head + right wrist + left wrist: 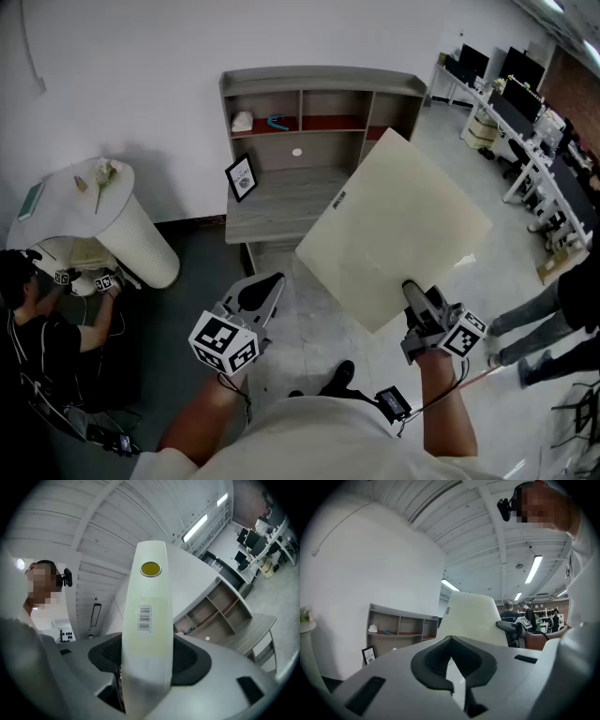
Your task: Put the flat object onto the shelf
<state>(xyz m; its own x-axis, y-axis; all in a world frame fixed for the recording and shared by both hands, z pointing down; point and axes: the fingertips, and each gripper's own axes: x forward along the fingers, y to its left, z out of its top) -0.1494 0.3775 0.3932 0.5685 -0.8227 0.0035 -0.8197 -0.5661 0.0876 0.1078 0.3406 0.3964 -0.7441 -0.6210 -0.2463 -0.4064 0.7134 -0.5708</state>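
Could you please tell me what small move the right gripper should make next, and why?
Probably carry the board forward toward the shelf and begin levelling it. The right gripper clamps the board by its near edge, tilted in the air short of the shelf, whose wide ledge looks bare beside the frame.

**Grey shelf against the white wall**

The shelf (319, 82) stands on the floor (309, 319). Its top-left cubby holds a white lump (242, 120) with a teal thing (278, 122) just beside it. A red strip (333, 123) runs along the bottoms of the other two cubbies. On the broad lower board, a framed picture (241, 177) stands at the left edge. A white ribbed column (141, 239) stands on the floor nearby.
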